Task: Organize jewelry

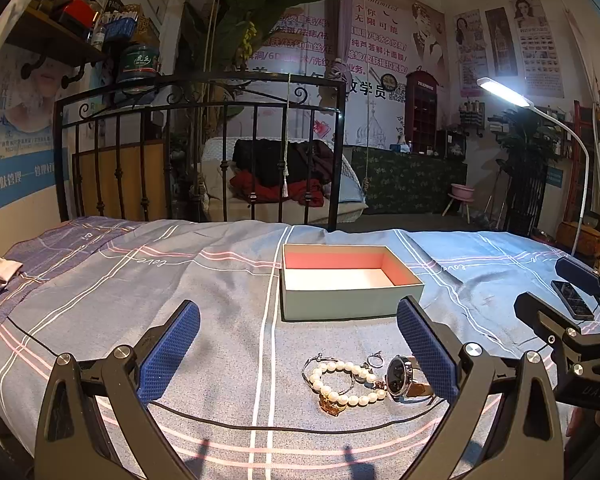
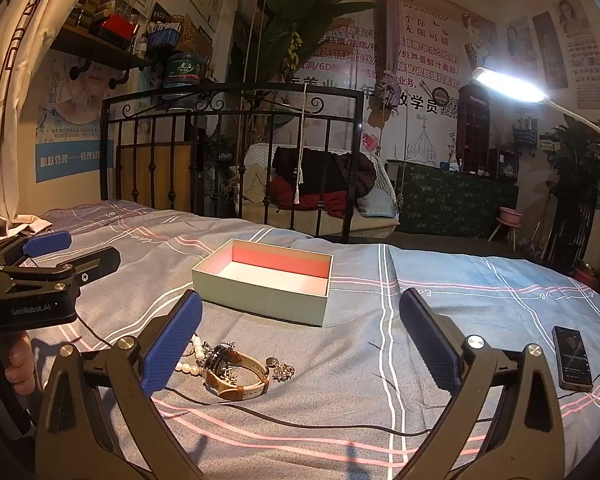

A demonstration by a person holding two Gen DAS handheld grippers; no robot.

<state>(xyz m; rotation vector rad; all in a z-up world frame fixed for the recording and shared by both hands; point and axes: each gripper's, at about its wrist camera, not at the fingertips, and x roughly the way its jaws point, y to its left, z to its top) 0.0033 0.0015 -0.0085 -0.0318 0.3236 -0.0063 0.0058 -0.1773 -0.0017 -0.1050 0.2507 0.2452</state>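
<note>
An open pale box [image 1: 342, 298] with a pink inside stands on the bed; it also shows in the right wrist view [image 2: 260, 296]. In front of it lies a small heap of jewelry: a pearl bracelet [image 1: 346, 384], a ring [image 1: 375, 359], a gold pendant [image 1: 332, 407] and a wristwatch [image 1: 400, 376] with a tan strap [image 2: 236, 376]. My left gripper [image 1: 298, 350] is open and empty, just above the heap. My right gripper [image 2: 300, 346] is open and empty, to the right of the heap.
A dark phone [image 2: 572, 358] lies on the bedspread at the right. A black cable [image 2: 284, 420] runs across the bedspread near the front. An iron bed frame [image 1: 204, 152] stands behind the bed. A lamp [image 2: 508, 84] shines from the right.
</note>
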